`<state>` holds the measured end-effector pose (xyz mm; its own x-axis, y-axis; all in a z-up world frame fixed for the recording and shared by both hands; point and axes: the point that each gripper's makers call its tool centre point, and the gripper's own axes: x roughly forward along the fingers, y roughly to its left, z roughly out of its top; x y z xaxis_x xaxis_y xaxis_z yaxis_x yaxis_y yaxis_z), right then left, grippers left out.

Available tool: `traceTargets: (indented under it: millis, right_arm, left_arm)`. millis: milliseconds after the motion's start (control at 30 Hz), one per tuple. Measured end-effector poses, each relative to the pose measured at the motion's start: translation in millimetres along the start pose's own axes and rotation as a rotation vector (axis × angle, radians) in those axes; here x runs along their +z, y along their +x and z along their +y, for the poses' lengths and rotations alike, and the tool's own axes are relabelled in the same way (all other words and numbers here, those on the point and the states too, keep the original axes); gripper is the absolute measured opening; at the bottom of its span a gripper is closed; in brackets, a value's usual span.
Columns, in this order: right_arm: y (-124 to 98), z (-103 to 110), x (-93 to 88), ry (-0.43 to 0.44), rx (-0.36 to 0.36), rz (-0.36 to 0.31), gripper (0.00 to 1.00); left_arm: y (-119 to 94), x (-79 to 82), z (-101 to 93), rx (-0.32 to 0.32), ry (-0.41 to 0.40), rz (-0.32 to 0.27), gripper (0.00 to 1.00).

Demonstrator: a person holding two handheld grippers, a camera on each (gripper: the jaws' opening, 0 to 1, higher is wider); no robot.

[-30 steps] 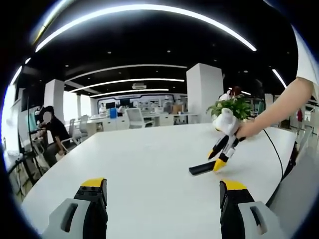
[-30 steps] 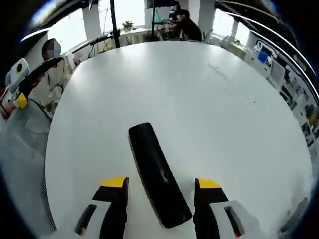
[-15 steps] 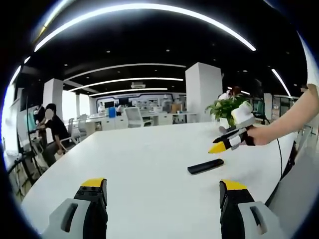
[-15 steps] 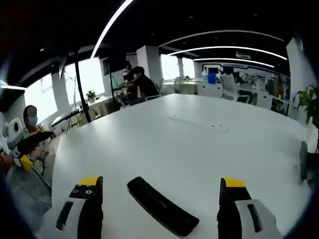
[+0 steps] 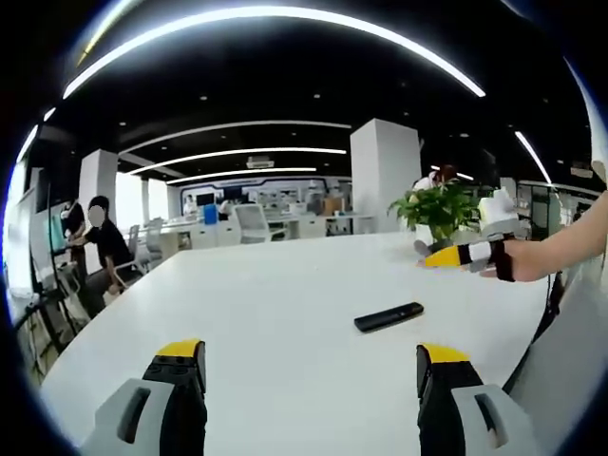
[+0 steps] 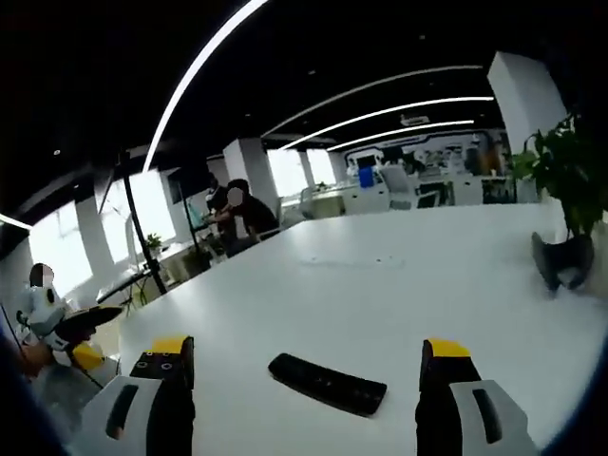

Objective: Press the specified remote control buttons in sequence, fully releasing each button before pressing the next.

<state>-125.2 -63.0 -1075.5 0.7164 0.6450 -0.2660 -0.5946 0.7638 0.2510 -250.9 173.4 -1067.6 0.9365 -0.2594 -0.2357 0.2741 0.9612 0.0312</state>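
Note:
A black remote control (image 5: pixel 389 316) lies flat on the white table (image 5: pixel 275 285), to the right of centre in the left gripper view. My left gripper (image 5: pixel 312 366) hovers low over the near table edge, open, with nothing between its jaws. A hand holds my right gripper (image 5: pixel 445 256) level in the air, above and beyond the remote and apart from it. In the right gripper view the remote (image 6: pixel 328 383) lies just ahead, between and below the wide-open jaws of my right gripper (image 6: pixel 309 353). The left gripper (image 6: pixel 74 350) shows at the far left.
A potted plant (image 5: pixel 439 207) stands at the table's far right; in the right gripper view the plant (image 6: pixel 560 171) rises over a dark object (image 6: pixel 559 261). People sit at desks (image 5: pixel 100 249) beyond the table. A cable (image 5: pixel 549 294) hangs off the right edge.
My right gripper has lifted off the remote, swung from pointing down to level, and its jaws have spread wider. The remote and left gripper have stayed put.

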Motion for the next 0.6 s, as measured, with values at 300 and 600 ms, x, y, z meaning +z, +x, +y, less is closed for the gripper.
traceTargets:
  millis: [300,600]
  right_arm:
    - [-50.4,3.0,-2.6,0.03,-0.067,-0.039,0.99]
    - [-89.2,-10.6,-8.6,0.001,-0.127,-0.032,0.99]
  left_arm:
    - [0.2,0.0,0.3,-0.002,-0.003,-0.001,0.96]
    - [0.5,0.1,0.5,-0.001,-0.007,-0.004,0.96]
